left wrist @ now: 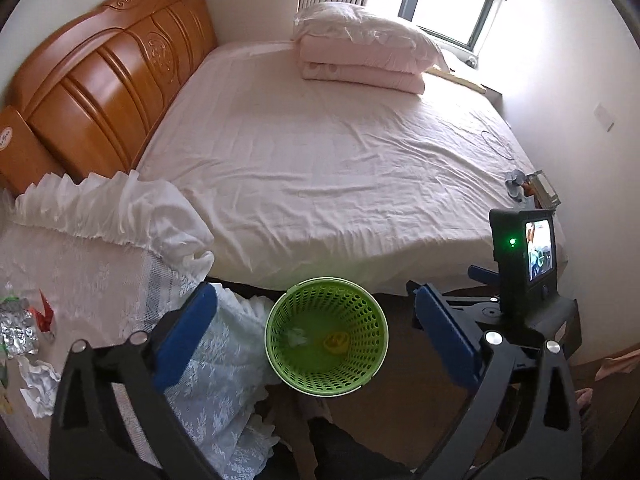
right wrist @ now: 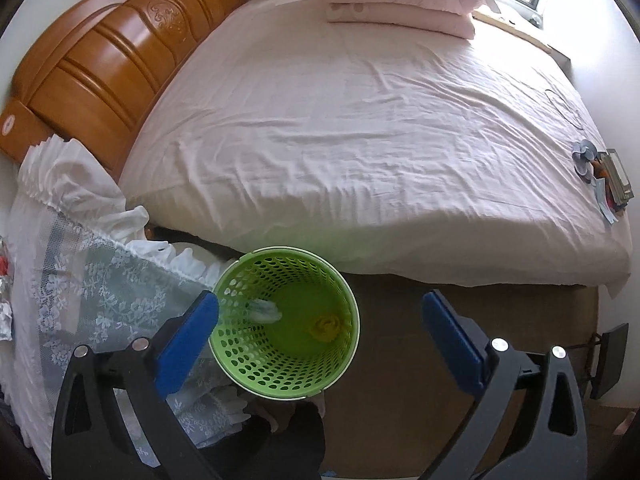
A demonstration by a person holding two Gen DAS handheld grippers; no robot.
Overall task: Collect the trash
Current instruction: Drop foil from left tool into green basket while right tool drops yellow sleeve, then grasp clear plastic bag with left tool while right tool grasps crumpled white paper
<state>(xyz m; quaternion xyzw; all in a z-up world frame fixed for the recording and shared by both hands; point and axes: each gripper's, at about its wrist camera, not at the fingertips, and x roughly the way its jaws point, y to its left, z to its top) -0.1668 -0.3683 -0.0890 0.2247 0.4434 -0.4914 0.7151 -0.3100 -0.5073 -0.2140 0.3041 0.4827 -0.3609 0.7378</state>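
Note:
A green perforated waste basket [left wrist: 280, 360] [right wrist: 344, 312] stands on the floor by the bed's near side. Inside lie a white crumpled piece [left wrist: 296, 337] [right wrist: 264, 310] and a yellow piece [left wrist: 335, 342] [right wrist: 326, 326]. My left gripper [left wrist: 316, 320] is open and empty, above the basket. My right gripper [right wrist: 320, 320] is open and empty, also above the basket. On the lace-covered nightstand [left wrist: 100, 276] at the left lie crumpled foil [left wrist: 18, 330], a red paper crane [left wrist: 44, 312] and crumpled white paper [left wrist: 38, 388].
A large bed [left wrist: 320, 152] with a pink sheet fills the middle, with a wooden headboard [left wrist: 100, 76] and folded bedding [left wrist: 360, 52]. Small items [right wrist: 600, 180] lie at the bed's right edge. The other gripper's camera unit [left wrist: 524, 256] shows at the right.

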